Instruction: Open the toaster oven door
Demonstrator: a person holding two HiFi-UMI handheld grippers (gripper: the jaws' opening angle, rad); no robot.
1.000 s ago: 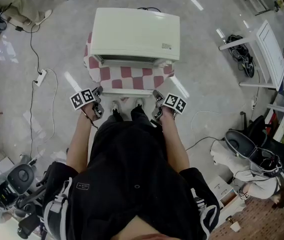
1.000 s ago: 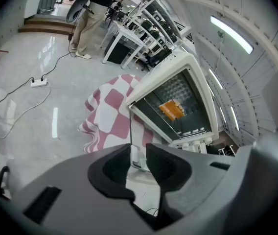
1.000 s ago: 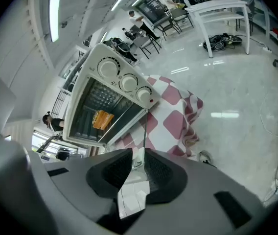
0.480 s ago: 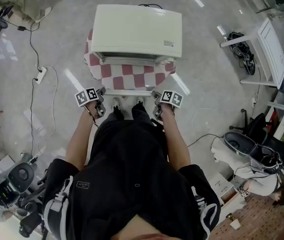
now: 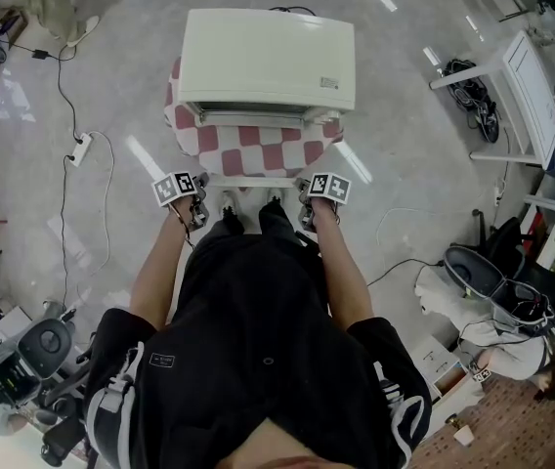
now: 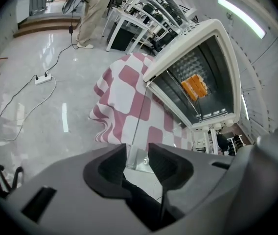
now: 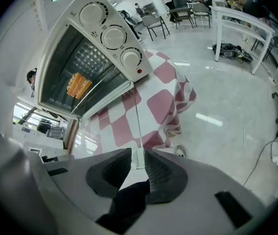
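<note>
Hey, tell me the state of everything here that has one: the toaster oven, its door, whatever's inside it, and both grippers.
Toaster oven: upright on the checkered cloth, cavity exposed.
Oven door: open, swung down toward the person.
Orange item: lying on the rack inside the oven.
Left gripper: jaws opening, the door's front edge between them.
Right gripper: closed on the door's front edge.
Checkered cloth: draped, hanging over the stand's sides.

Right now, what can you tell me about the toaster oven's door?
The toaster oven door is swung fully down, lying about flat in front of the cream oven. It is clear glass, so the red-and-white checked cloth shows through, with a pale handle bar along its front edge. The left gripper is opening its jaws around one end; the right gripper seems to pinch the other.
</note>
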